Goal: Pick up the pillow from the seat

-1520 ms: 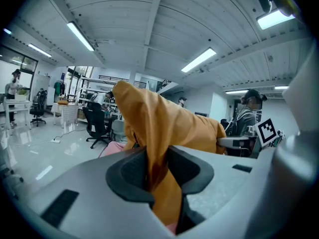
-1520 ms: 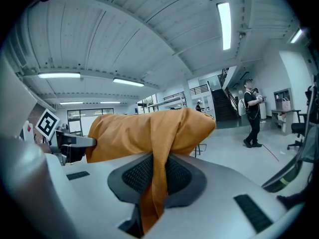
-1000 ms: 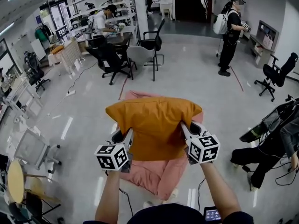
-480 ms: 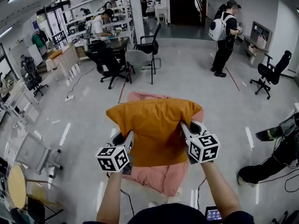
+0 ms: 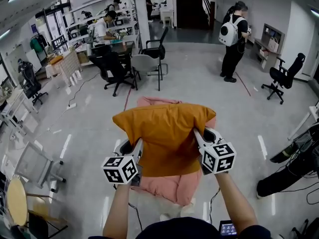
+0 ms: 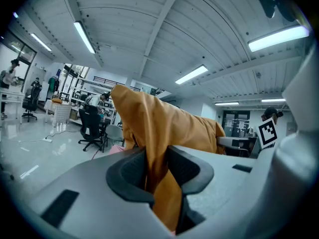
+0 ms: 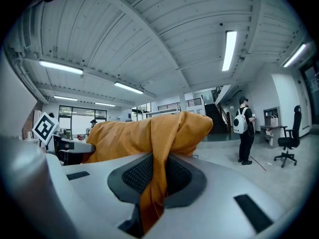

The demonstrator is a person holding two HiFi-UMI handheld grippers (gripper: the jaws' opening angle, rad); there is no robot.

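The orange pillow [image 5: 164,133] is up, dead centre of the head view, hanging above the pink seat [image 5: 167,189] that spreads across the lower centre. From up there I can't swear the bottom hem is fully clear of the seat, but the bulk of it certainly looks lifted.

Look at the grip. The left gripper [image 5: 133,153] has its jaws drawn in narrow on a fold of the cover at the pillow's lower left edge. The right gripper [image 5: 200,142] does the same at the lower right. In each gripper view the orange cloth runs straight down between the pads, bunched thin. My read is that they've caught cover fabric, not stuffing.

That's what matters for finishing this lift well. With only cloth in the pinch, the filling will want to sag and tug, so hold the squeeze firm on both sides and don't let either one ease. Raise both hands together and level, so the weight splits evenly and neither corner drags out of its jaws. Hold the spacing about as it is. Pulling the hands apart would strain the folds, and bringing them together would let the middle droop back toward the seat. I'd go straight up, no swing.

Room to work looks fine. The office chairs [image 5: 154,54] at upper centre and the person with the white backpack [image 5: 230,39] at upper right are well apart from all this.
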